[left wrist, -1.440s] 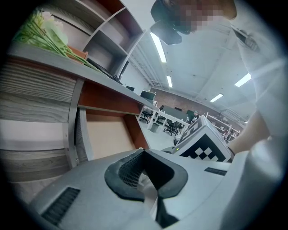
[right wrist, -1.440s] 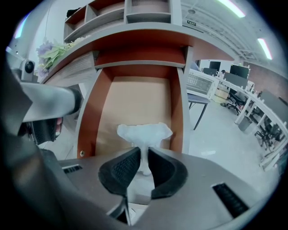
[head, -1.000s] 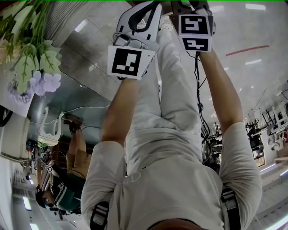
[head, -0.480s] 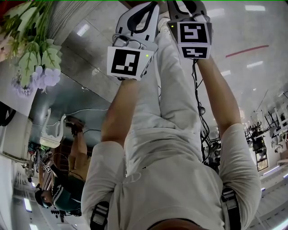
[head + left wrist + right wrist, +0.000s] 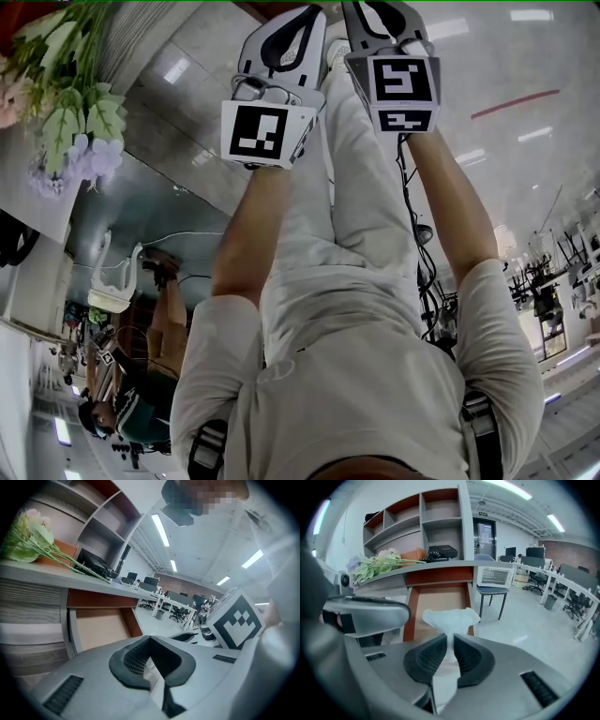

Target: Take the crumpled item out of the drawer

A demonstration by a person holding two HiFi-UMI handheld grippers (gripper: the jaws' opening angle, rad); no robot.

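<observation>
Holding the crumpled white item (image 5: 450, 618) pinched tight between its jaws, our right gripper (image 5: 451, 644) keeps it in the air, clear of the open drawer (image 5: 440, 603), whose bare wooden bottom shows behind it. Our left gripper (image 5: 151, 645) hovers alongside, jaws slightly parted, nothing between them. Flowers (image 5: 377, 566) lie on the desk top above the drawer.

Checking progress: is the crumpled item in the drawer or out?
Out: the right gripper pinches the white crumpled item, held well back from the open drawer.
</observation>
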